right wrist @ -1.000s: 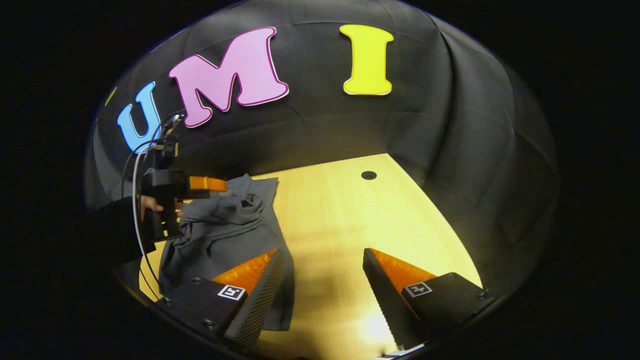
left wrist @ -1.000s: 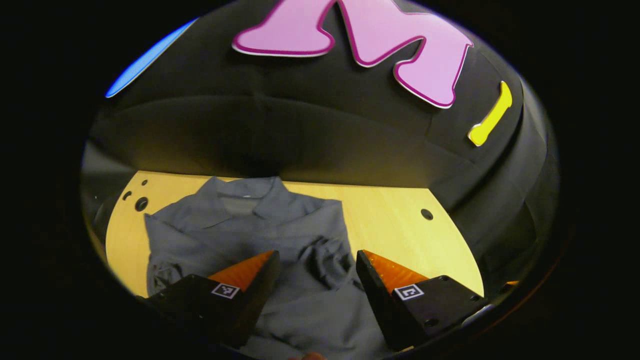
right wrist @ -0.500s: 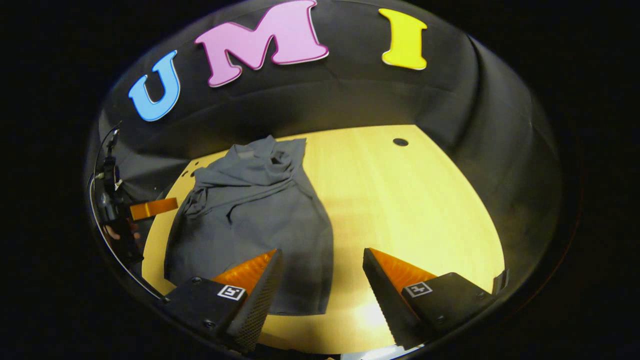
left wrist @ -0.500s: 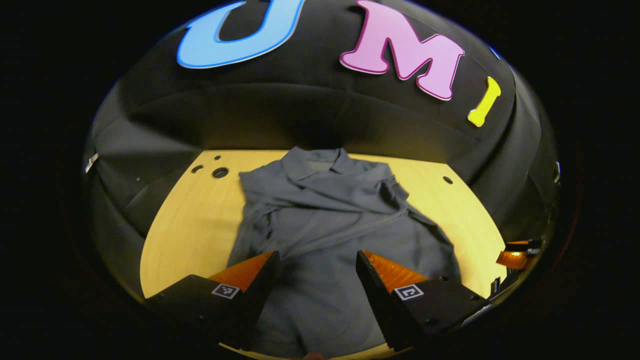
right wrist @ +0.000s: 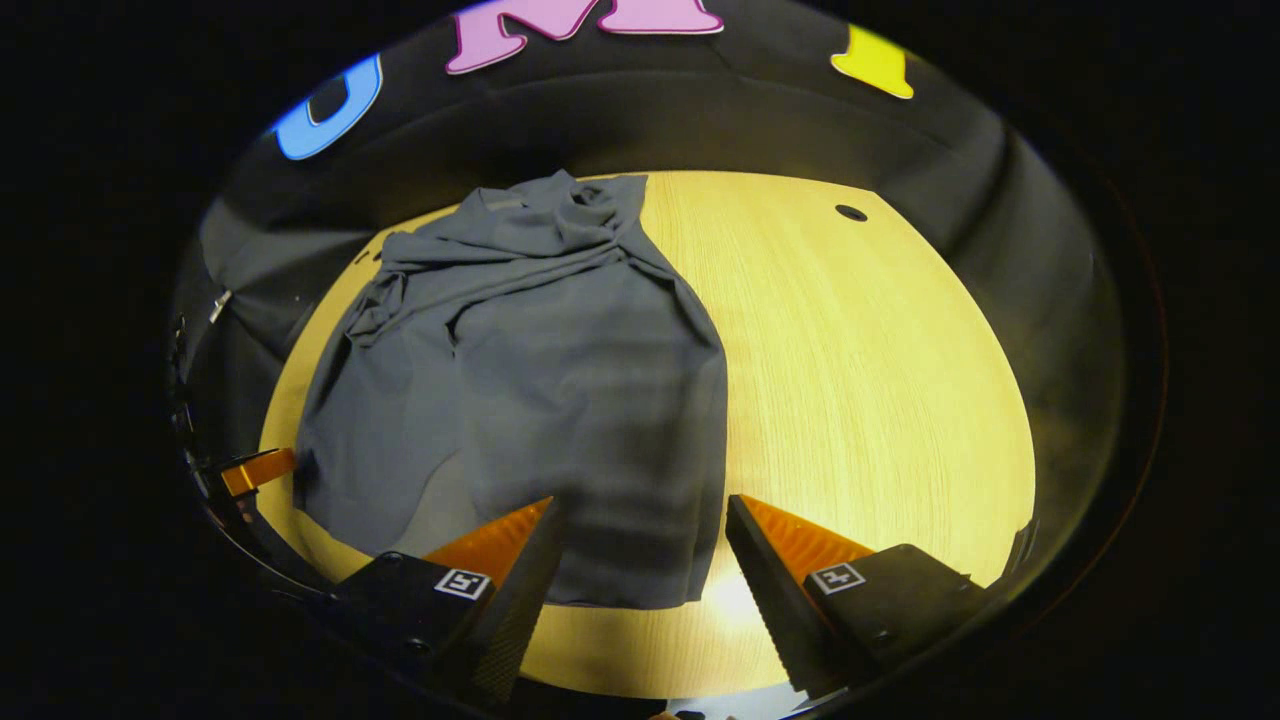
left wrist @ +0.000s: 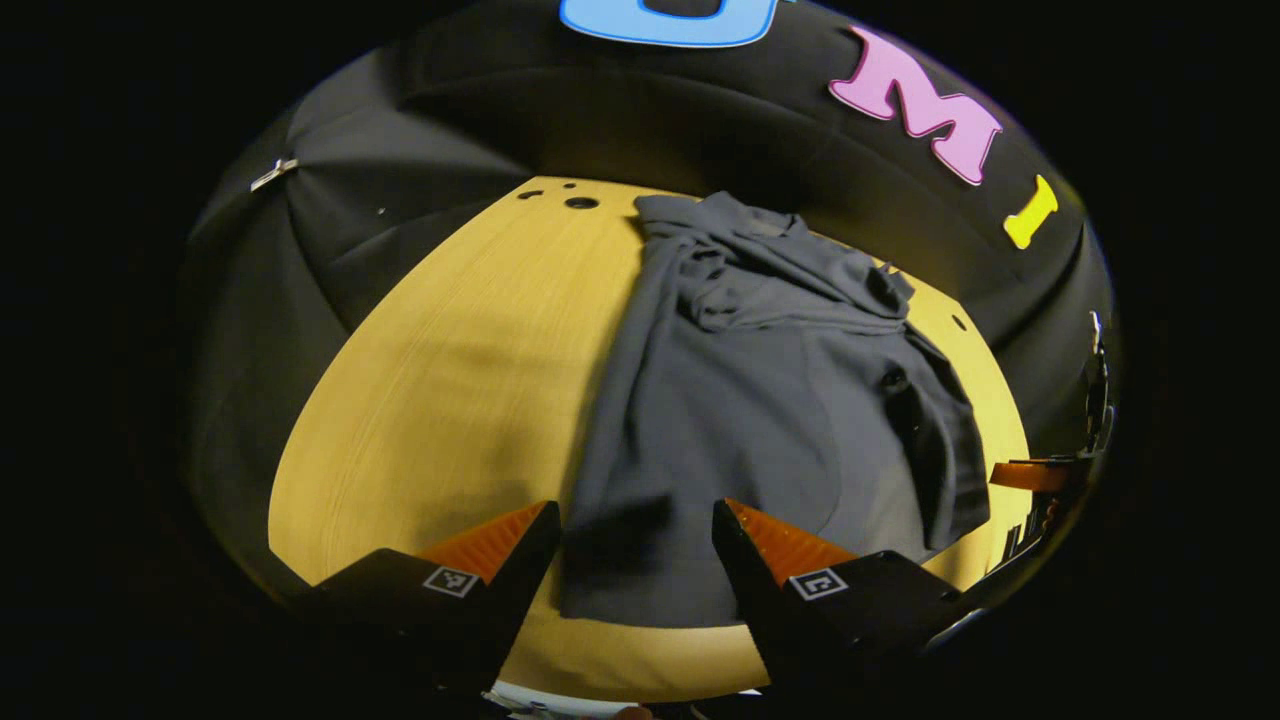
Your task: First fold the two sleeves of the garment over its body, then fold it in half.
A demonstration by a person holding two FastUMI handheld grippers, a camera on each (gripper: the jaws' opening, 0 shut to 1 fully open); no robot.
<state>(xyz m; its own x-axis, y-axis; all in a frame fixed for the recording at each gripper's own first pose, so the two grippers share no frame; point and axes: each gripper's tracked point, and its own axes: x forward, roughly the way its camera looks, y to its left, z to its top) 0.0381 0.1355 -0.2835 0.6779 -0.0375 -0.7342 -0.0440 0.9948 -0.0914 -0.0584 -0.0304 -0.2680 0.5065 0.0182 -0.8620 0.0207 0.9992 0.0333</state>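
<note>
Both grippers are pulling back toward the near edge compared with a second ago: then your left one was low over the shirt's chest with the collar just ahead, and now the whole garment is lying in front of you in both views.

Largest first. You are working over a pale wooden table (left wrist: 430,380), and its bare top is showing wide on both sides of the cloth. On it the grey garment (left wrist: 760,400) is lying lengthwise, collar at the far end by the booth wall, hem (right wrist: 620,590) at the near end just ahead of your fingers. Both sleeves are looking folded in over the body: in the right gripper view the bunched cloth (right wrist: 545,240) is sitting crumpled below the collar, and the sides are running fairly straight down to the hem. So step one is reading as done, if untidily. Left to do: the fold in half, not yet begun, since the hem is lying flat on the table.

Your left gripper (left wrist: 636,545) is hanging over the hem's left corner, fingers spread, pinching nothing. Your right gripper (right wrist: 646,545) is hanging over the hem's right corner, fingers likewise spread and empty. Each one's tip is also peeking in at the other view's edge.

Smallest: cable holes (left wrist: 580,203) are dotting the far end of the table.

My judgement: you are lining up to take the two hem corners and carry them to the collar.
</note>
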